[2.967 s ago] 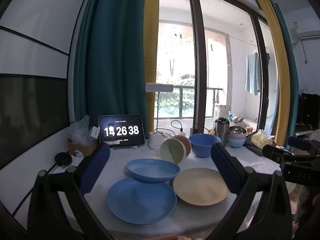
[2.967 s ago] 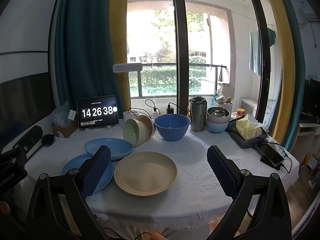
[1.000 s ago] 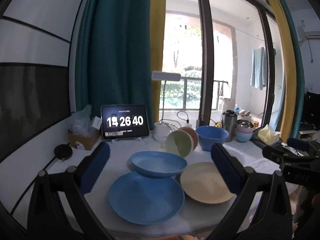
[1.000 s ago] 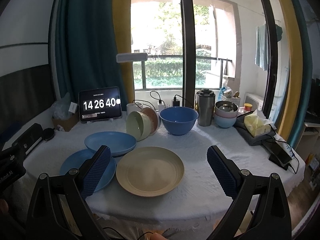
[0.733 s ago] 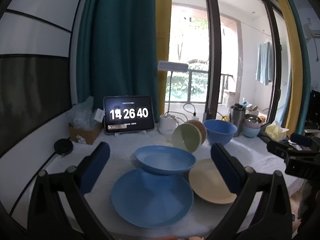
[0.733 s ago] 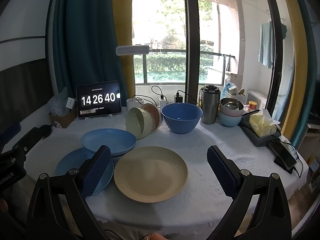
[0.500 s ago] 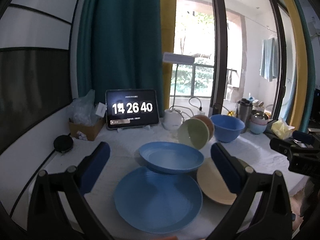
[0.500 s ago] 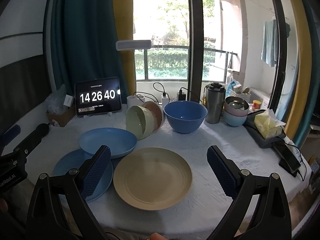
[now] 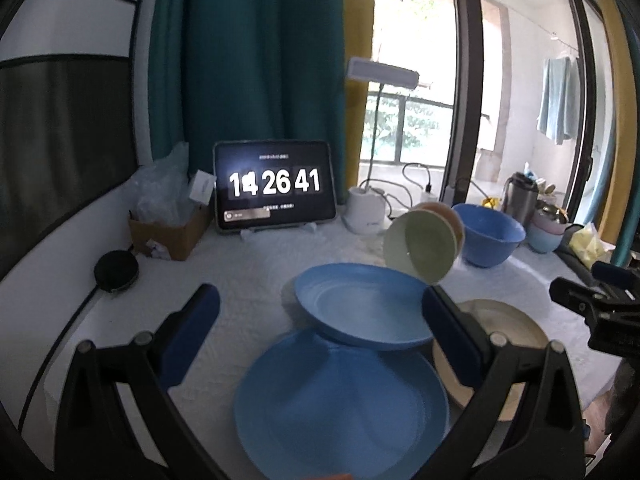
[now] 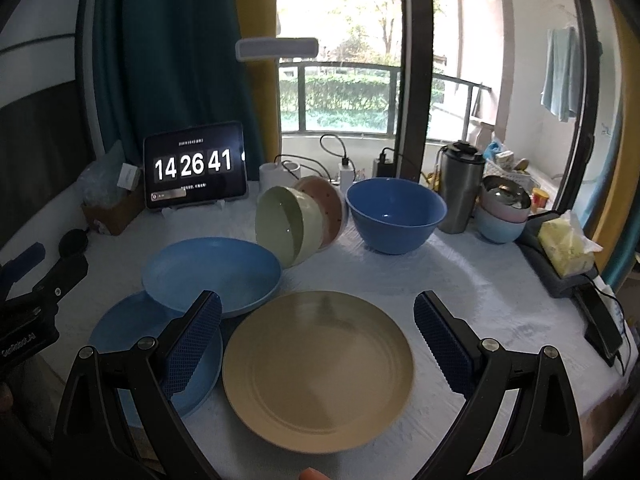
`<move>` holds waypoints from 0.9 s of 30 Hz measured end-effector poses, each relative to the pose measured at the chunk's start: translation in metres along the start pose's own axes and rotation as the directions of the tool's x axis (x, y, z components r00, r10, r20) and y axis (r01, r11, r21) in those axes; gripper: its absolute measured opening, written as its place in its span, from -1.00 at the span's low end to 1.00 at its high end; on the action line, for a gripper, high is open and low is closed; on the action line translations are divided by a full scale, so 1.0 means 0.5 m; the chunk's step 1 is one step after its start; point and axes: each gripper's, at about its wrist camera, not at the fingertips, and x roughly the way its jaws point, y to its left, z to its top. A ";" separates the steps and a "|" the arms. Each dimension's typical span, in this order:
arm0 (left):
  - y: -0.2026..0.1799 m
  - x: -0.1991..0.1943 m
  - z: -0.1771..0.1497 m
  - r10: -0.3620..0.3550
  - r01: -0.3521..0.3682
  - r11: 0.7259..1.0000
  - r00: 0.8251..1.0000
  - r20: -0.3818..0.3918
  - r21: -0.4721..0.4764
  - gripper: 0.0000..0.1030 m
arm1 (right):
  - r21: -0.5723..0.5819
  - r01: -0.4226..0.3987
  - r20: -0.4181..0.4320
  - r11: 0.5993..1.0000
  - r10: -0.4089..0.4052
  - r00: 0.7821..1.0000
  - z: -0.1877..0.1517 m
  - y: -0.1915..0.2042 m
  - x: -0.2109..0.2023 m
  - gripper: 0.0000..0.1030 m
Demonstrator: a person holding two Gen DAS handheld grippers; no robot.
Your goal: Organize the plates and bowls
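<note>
A flat blue plate (image 9: 340, 408) (image 10: 132, 332) lies near the table's front left. A deeper blue plate (image 9: 360, 304) (image 10: 212, 272) rests tilted on its far edge. To their right is a beige plate (image 9: 512, 332) (image 10: 316, 364). Behind them, a green bowl (image 9: 420, 248) (image 10: 284, 224) lies on its side with a pink bowl (image 9: 454, 216) (image 10: 328, 204) nested behind it, beside an upright large blue bowl (image 9: 490, 232) (image 10: 394, 212). My left gripper (image 9: 320, 300) hangs open over the blue plates. Above the beige plate my right gripper (image 10: 316, 304) is open and holds nothing.
The table (image 10: 480, 300) has a white cloth. At the back are a tablet clock (image 10: 194, 168), a white lamp base (image 9: 366, 212) and a steel tumbler (image 10: 460, 188). Stacked small bowls (image 10: 504, 216), tissues (image 10: 568, 248) and a phone (image 10: 604, 320) are right; a cardboard box (image 9: 168, 232) is left.
Both grippers have moved forward and closer to the plates, which now look larger in each view. The dishes have not moved. Both grippers stay open.
</note>
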 end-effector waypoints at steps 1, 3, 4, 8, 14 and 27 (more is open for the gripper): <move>0.001 0.008 0.000 0.001 -0.001 1.000 1.000 -0.005 0.001 0.97 | 0.000 -0.003 -0.006 1.000 0.003 1.000 0.002 0.001 0.009 0.93; 0.003 0.024 0.000 0.003 -0.003 1.000 1.000 -0.019 0.001 0.97 | -0.001 -0.009 -0.020 1.000 0.009 1.000 0.007 0.004 0.031 0.93; 0.005 0.033 0.001 0.004 -0.004 1.000 1.000 -0.026 0.000 0.97 | -0.001 -0.012 -0.025 1.000 0.012 1.000 0.008 0.005 0.038 0.93; 0.015 0.069 0.005 0.006 -0.006 1.000 0.998 -0.056 -0.006 0.96 | -0.004 -0.023 -0.048 1.000 0.023 0.999 0.015 0.009 0.074 0.92; 0.027 0.120 0.005 0.003 -0.005 1.000 0.994 -0.106 -0.017 0.96 | 0.002 -0.049 -0.089 0.999 0.049 0.995 0.023 0.018 0.135 0.90; 0.032 0.238 -0.005 -0.003 -0.006 0.999 0.971 -0.240 -0.034 0.96 | 0.045 -0.127 -0.218 0.991 0.134 0.967 0.022 0.032 0.274 0.61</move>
